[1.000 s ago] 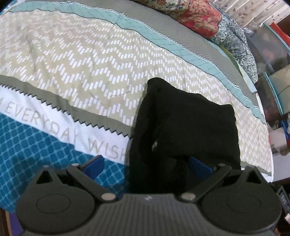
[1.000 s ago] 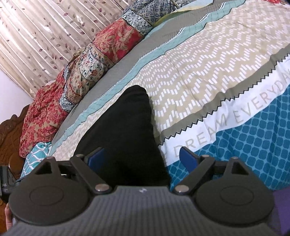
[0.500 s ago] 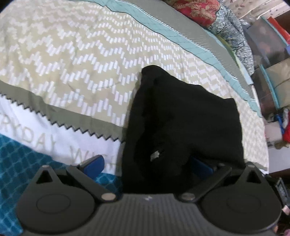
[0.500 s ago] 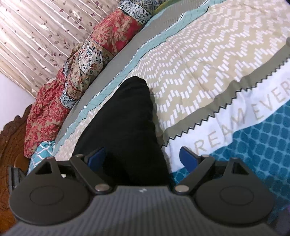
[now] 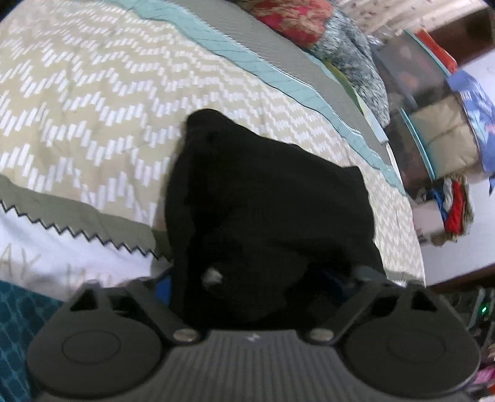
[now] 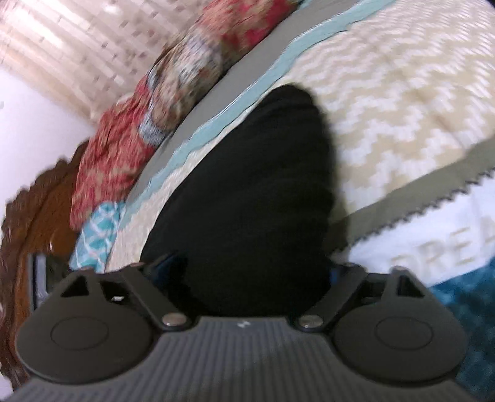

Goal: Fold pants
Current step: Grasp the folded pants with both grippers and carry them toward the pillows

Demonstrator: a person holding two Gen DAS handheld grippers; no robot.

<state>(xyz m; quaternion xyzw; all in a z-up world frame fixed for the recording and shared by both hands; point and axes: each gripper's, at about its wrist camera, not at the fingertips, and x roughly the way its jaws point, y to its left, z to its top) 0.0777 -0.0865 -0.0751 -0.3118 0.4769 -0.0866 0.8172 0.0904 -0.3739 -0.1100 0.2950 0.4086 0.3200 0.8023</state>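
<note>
Black pants (image 5: 272,191), folded into a thick bundle, lie on a patterned bedspread (image 5: 92,92). My left gripper (image 5: 250,284) straddles the bundle's near edge and its jaws are closing. One blue pad (image 5: 164,290) sits at the cloth's left side; the other is hidden under fabric. In the right wrist view the same pants (image 6: 253,185) fill the gap of my right gripper (image 6: 250,269), whose jaws are also closing. Its pads are mostly covered by the black cloth. Both views are blurred.
Floral pillows (image 5: 294,21) lie along the far side of the bed. Storage boxes (image 5: 433,123) and a pile of clothes (image 5: 454,204) stand beyond the bed's right edge. A carved wooden headboard (image 6: 31,216) and a curtain (image 6: 77,46) show in the right wrist view.
Both grippers have come in over the near edge of the pants, and their jaws have narrowed around the cloth. The blue pads, plain before, are now largely hidden by fabric.
</note>
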